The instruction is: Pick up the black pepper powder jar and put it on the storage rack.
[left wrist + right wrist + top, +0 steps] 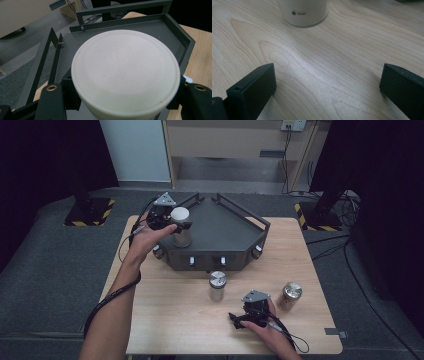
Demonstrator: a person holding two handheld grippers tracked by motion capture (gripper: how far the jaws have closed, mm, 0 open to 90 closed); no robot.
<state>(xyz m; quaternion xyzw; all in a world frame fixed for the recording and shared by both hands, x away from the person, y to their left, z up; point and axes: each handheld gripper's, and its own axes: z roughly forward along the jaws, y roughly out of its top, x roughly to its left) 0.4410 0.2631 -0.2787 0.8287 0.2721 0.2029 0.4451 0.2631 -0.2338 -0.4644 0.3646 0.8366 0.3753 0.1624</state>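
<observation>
Left gripper clamped on a white-lidded jar, jaws pinching it from both sides just under the lid. The jar is over the left part of the dark grey tray, at the tray's near-left edge; can't tell whether its base touches the tray floor or hangs just above it. In the left gripper view the white lid sits between the two black jaws, tray rails behind it.

Right gripper down on the counter near the front edge, jaws spread wide, nothing between them, bare wood under them in the right gripper view. Ahead of it in that view, the base of a pale jar marked 50ml, apart from the jaws.

On the counter in front of the tray: a silver-lidded jar standing upright, just below the tray's front wall, well clear of the right gripper. To the right of that gripper, a gold-capped jar, upright, near the hand but not touching.

The tray has white knobs along its front wall and black rails round the back. Cables trail from both grippers along the forearms.
</observation>
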